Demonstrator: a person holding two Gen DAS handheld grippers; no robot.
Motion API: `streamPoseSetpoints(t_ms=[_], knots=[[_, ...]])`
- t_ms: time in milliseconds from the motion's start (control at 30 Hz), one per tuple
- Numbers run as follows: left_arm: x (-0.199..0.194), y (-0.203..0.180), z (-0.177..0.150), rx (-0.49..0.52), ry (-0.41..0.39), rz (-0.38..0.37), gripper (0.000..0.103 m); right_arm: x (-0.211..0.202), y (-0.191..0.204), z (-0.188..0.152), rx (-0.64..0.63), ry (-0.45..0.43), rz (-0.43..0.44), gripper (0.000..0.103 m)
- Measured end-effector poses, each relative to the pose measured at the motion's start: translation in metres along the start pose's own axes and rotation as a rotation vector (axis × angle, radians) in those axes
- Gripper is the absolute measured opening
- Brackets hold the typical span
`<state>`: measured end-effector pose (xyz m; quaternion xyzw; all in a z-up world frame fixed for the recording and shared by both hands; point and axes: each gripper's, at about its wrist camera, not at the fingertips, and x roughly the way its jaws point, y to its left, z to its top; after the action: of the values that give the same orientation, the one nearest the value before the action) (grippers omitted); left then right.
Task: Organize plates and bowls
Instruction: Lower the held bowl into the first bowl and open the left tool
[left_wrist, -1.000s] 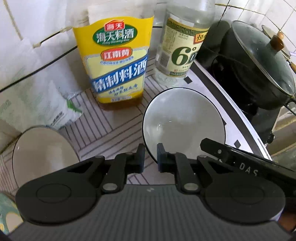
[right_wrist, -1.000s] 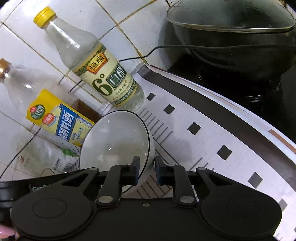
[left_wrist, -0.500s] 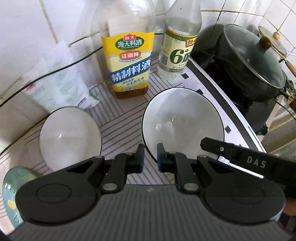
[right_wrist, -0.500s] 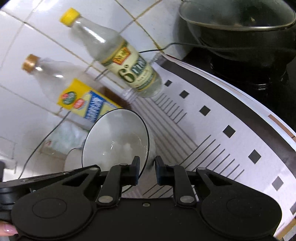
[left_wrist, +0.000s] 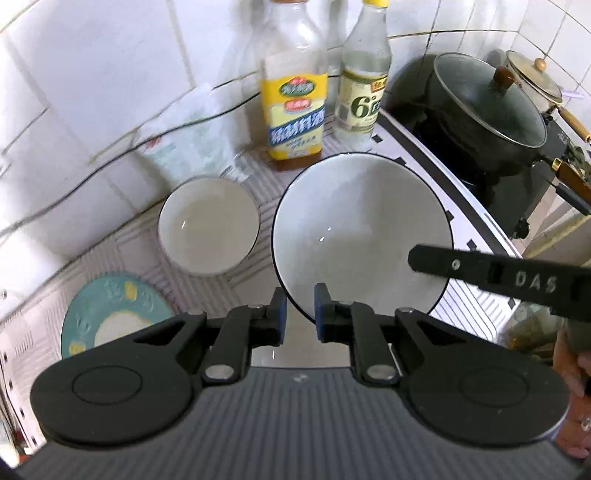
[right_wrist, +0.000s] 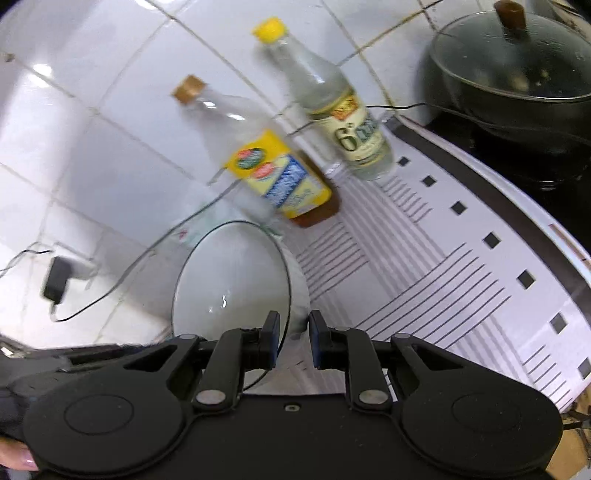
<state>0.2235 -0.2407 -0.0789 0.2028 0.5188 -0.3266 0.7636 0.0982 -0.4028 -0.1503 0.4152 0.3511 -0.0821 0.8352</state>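
Observation:
A large white bowl with a dark rim (left_wrist: 354, 229) is held up above the counter. My left gripper (left_wrist: 299, 312) is shut on its near rim. My right gripper (right_wrist: 291, 338) is shut on the rim of the same bowl (right_wrist: 229, 284); one of its fingers (left_wrist: 480, 275) reaches over the bowl's right side in the left wrist view. A smaller white bowl (left_wrist: 208, 229) sits on the striped mat to the left. A teal-rimmed plate (left_wrist: 107, 317) lies at the lower left.
A yellow-labelled cooking wine bottle (left_wrist: 293, 110) and a vinegar bottle (left_wrist: 364, 92) stand against the tiled wall. A black lidded pot (left_wrist: 487, 110) sits on the stove at the right. A plastic bag (left_wrist: 188, 140) and a cable lie by the wall.
Both grippers have lifted the large bowl up and back. The small bowl and the teal plate have come into the left wrist view.

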Motion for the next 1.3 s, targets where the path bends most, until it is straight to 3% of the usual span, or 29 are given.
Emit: streamPoseSetpoints(t_ms=[467,700,1300], knots=[[-0.014,0.028,-0.059,-0.136,0.030,0.040,0.014,0.012,0.021,-0.042,-0.118,0.074,0.046,0.021],[0.011,0.034,-0.073,-0.184,0.098,0.010,0.014,0.029,0.016,-0.054,-0.181,0.123,0.005,0.021],[0.041,0.034,-0.071,-0.190,0.191,0.069,0.014,0.054,0.043,-0.067,-0.397,0.177,-0.150,0.020]])
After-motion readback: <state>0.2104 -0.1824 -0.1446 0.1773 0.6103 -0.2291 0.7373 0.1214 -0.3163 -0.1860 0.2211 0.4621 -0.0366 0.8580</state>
